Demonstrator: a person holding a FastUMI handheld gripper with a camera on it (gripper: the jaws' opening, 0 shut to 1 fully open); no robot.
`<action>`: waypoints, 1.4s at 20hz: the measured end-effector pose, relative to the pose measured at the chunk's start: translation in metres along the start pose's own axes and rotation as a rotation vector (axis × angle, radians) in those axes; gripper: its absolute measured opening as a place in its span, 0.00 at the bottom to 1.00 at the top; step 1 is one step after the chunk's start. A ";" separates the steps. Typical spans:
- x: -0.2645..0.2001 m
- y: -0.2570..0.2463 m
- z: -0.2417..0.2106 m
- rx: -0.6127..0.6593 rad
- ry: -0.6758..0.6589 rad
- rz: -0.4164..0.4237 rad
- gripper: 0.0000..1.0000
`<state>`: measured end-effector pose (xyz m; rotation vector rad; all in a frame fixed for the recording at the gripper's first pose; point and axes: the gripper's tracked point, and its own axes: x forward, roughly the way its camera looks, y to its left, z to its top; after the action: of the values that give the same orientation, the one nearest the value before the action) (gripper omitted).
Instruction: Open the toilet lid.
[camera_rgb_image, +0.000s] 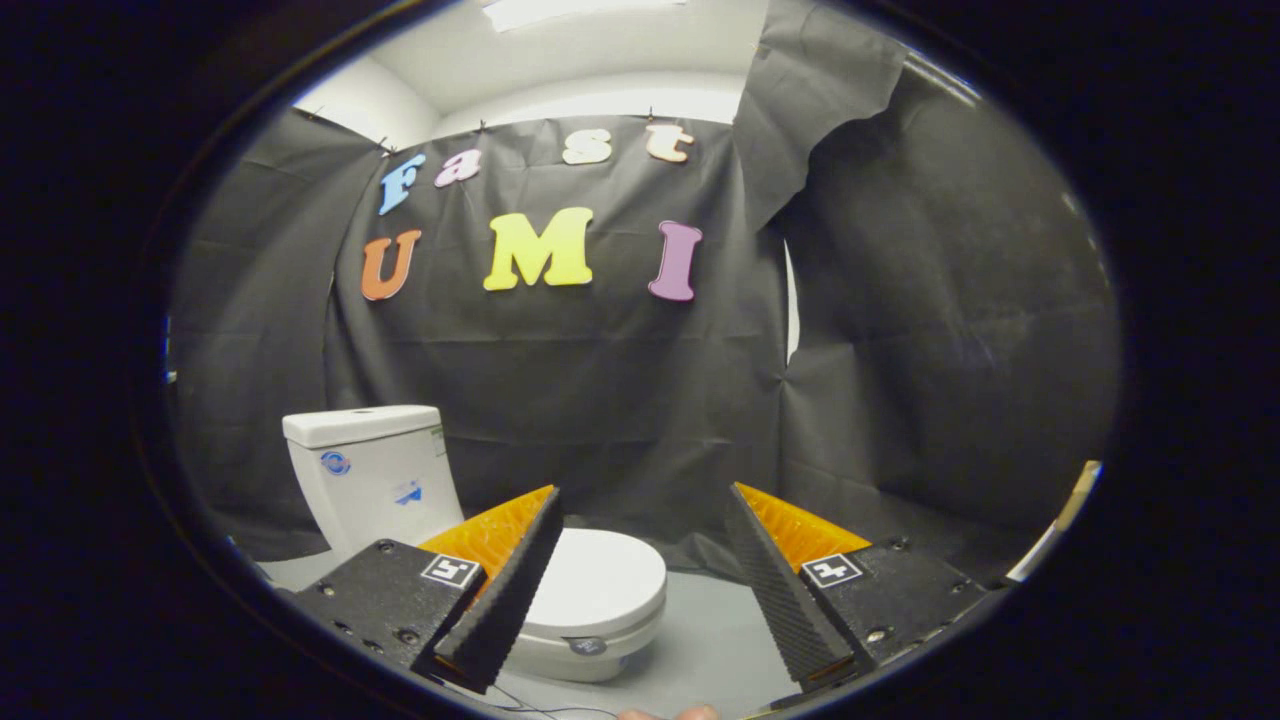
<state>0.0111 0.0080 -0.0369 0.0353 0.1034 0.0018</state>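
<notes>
A small white toilet (590, 640) stands on the grey floor ahead of me. Its lid (600, 580) lies flat and shut over the bowl. The white tank (372, 470) rises behind it, to the left. My gripper (645, 505) is open, its two black ribbed fingers spread wide with orange backs. The left finger (505, 590) crosses in front of the lid's left side; the right finger (775, 590) stands off to the right of the bowl. Nothing is held between them. The lid's front edge sits between the fingers, below and beyond them.
Black cloth walls (620, 400) close in behind and to the right of the toilet. The grey floor (715, 640) spreads out to the right of the bowl. A pale wooden strip (1060, 530) leans at the far right.
</notes>
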 end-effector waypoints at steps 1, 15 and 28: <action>0.002 0.003 -0.005 0.008 0.012 0.004 1.00; 0.047 0.022 -0.076 0.114 0.268 0.027 1.00; 0.067 0.046 -0.216 0.545 0.659 -0.007 1.00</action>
<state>0.0554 0.0617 -0.2573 0.5812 0.7620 -0.0224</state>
